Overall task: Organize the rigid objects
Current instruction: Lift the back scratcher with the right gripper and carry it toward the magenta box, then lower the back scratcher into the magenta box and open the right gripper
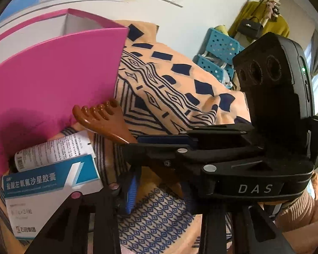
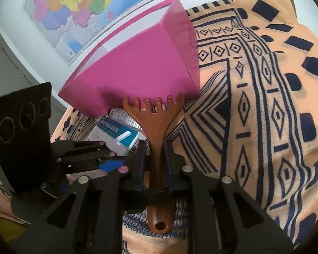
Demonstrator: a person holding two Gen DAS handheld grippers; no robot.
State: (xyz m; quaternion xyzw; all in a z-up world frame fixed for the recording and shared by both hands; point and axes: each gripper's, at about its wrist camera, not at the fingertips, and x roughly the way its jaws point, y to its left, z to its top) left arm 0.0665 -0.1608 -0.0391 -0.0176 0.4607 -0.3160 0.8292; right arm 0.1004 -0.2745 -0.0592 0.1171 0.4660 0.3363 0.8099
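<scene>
In the left wrist view, the brown back scratcher (image 1: 105,119) is seen at centre left, its toothed head lying against the lower edge of the pink box (image 1: 53,76), which fills the upper left. Below it, at lower left, a white tube (image 1: 53,151) and a blue-and-white medicine carton (image 1: 48,188) lie on the patterned blanket (image 1: 180,80). The right gripper (image 1: 159,146) reaches in from the right and its jaws are clamped on the handle. The left gripper (image 1: 125,192), at the bottom of the frame, is drawn nearly together; nothing can be seen pinched in it.

In the right wrist view, the handle is held at centre between the blue pads (image 2: 141,165) of the right gripper (image 2: 155,160), the teeth pointing up at the box wall. The left gripper (image 2: 108,165) lies at lower left, close beside.

The box rim is judged higher than the head. The scratcher would best be raised clear first, the grip kept firm so the long handle is not swung, and the left gripper kept aside.
</scene>
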